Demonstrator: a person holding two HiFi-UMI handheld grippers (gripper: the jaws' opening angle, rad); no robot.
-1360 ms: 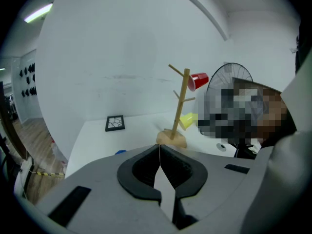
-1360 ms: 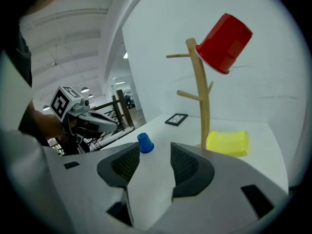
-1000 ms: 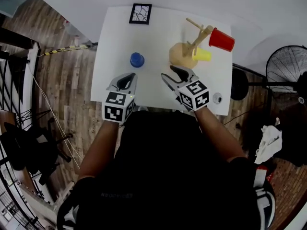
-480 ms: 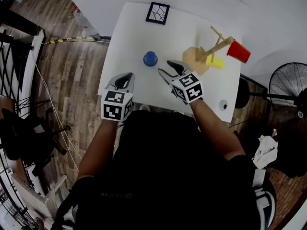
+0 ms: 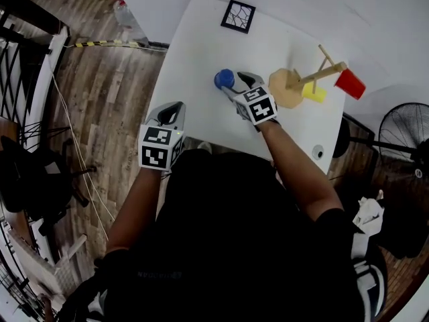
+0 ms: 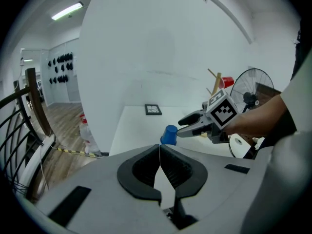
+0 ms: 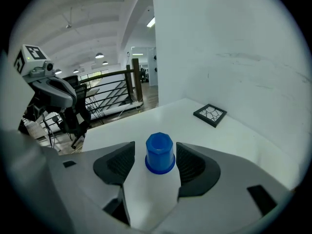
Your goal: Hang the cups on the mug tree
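A blue cup (image 5: 224,78) stands upside down on the white table (image 5: 194,59). My right gripper (image 5: 235,84) reaches it. In the right gripper view the blue cup (image 7: 160,153) sits between the jaws of the right gripper (image 7: 156,150), which have just been opening; a thin gap shows on each side. The wooden mug tree (image 5: 299,84) stands to the right, with a red cup (image 5: 350,84) on a peg's end and a yellow cup (image 5: 314,92) lower down. My left gripper (image 5: 173,108) hangs shut at the table's near-left edge, holding nothing.
A black-framed patterned tile (image 5: 238,15) lies at the table's far edge. A small round white object (image 5: 318,151) sits near the front right corner. A fan (image 5: 401,123) stands right of the table, and a black railing (image 5: 27,79) runs along the left over wooden floor.
My right gripper has moved forward and left from the table's near side to the blue cup, and its jaws now straddle it. The left gripper has drifted back to the table's edge.
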